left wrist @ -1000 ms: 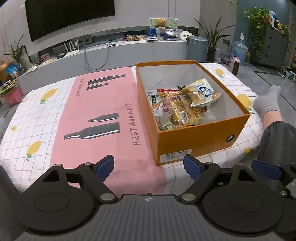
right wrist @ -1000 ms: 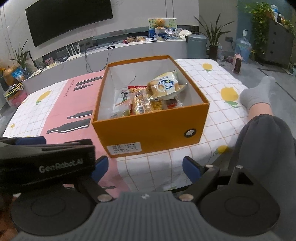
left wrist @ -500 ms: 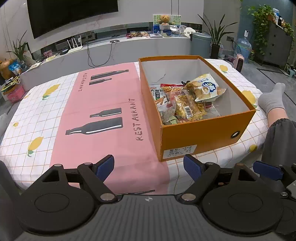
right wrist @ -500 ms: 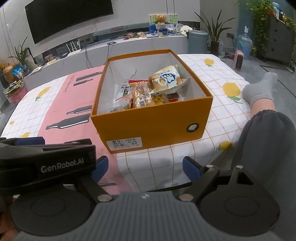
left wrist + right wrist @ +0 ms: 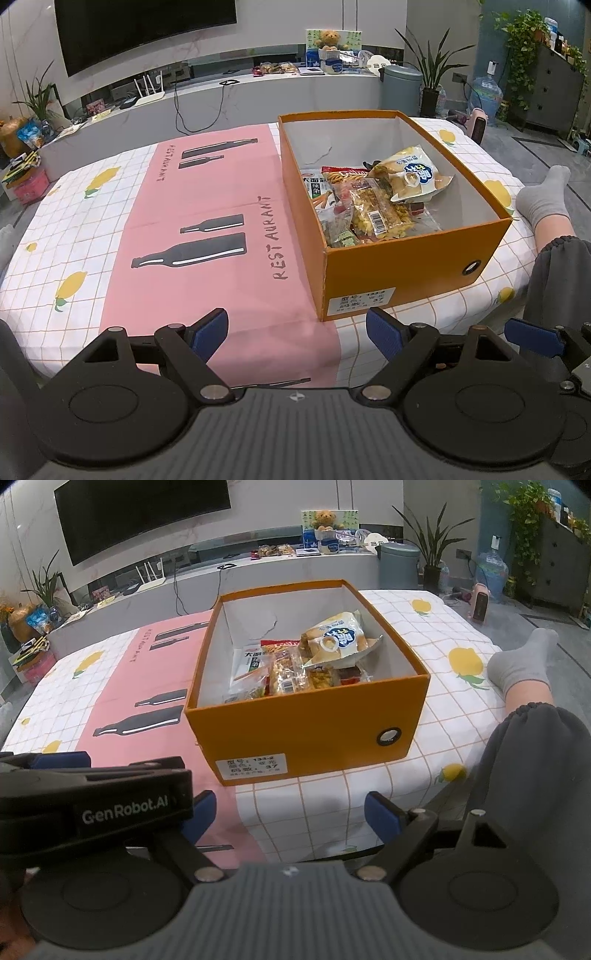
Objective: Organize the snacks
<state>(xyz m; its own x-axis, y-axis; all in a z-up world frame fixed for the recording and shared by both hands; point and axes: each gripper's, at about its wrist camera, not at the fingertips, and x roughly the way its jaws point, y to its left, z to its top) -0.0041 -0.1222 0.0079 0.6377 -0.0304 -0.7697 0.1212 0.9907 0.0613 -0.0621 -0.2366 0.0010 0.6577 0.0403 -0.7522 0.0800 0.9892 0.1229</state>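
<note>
Two grippers, left (image 5: 297,329) and right (image 5: 286,812), stood with jaws apart, holding nothing. Orange box (image 5: 306,734) at twelve o'clock from the right gripper held snack packets (image 5: 295,664).

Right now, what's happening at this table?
A person holds a gripper in each hand over a table with a patterned cloth. The left gripper and right gripper are both open and empty, short of the orange box. The snack packets lie piled inside it, none picked up yet.
</note>
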